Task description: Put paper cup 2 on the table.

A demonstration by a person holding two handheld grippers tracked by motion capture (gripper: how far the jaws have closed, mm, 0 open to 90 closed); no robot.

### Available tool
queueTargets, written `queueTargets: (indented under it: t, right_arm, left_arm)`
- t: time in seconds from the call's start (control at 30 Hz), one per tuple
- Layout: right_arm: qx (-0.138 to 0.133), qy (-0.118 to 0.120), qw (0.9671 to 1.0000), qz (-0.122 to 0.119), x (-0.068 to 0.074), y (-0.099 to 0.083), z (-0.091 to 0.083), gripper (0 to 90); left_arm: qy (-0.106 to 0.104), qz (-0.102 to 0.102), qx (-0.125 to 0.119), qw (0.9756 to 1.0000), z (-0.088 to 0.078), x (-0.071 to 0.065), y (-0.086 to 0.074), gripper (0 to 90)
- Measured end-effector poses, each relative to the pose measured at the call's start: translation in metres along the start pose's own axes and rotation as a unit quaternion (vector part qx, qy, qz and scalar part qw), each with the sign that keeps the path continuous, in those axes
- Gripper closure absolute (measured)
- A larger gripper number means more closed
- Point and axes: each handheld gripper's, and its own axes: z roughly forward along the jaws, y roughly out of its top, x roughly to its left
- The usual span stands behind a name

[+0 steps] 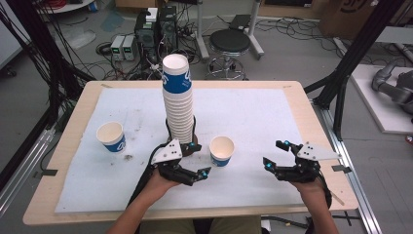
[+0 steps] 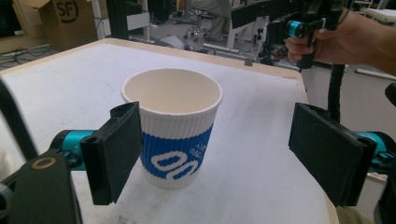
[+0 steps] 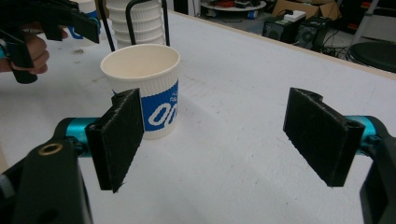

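A tall stack of white-and-blue paper cups (image 1: 178,102) stands mid-table inside a black wire holder. One single cup (image 1: 111,136) stands to its left and another single cup (image 1: 221,150) to its right. My left gripper (image 1: 200,158) is open beside the stack's base, its tips just short of the right cup. In the left gripper view that cup (image 2: 173,126) stands upright between the open pads, close to the left pad (image 2: 116,154) and far from the other. My right gripper (image 1: 273,154) is open at the right, facing the same cup (image 3: 144,84), with nothing between its pads.
A white mat (image 1: 253,112) covers most of the wooden table (image 1: 73,146). Beyond the far edge are a black stool (image 1: 229,41), computer boxes (image 1: 156,29) and cables on the floor. A black frame post (image 1: 341,92) stands by the right edge.
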Motion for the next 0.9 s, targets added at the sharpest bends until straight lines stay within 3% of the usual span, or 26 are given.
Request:
queueTargets:
  t: [0.17,0.4,0.9]
  right_arm:
    - [-0.001,-0.002,1.0,0.001,-0.001,0.0,-0.001,20.8]
    - [0.002,-0.006,1.0,-0.006,-0.001,-0.002,0.001,20.8]
    - [-0.008,-0.012,0.9999,-0.007,-0.003,-0.003,-0.003,20.8]
  left_arm:
    - [0.018,-0.003,-0.02,0.9996,-0.027,0.002,-0.001,17.7]
    - [0.059,-0.007,-0.042,0.9974,-0.059,0.011,-0.002,17.7]
    - [0.14,-0.016,-0.071,0.9876,-0.114,0.028,-0.008,18.1]
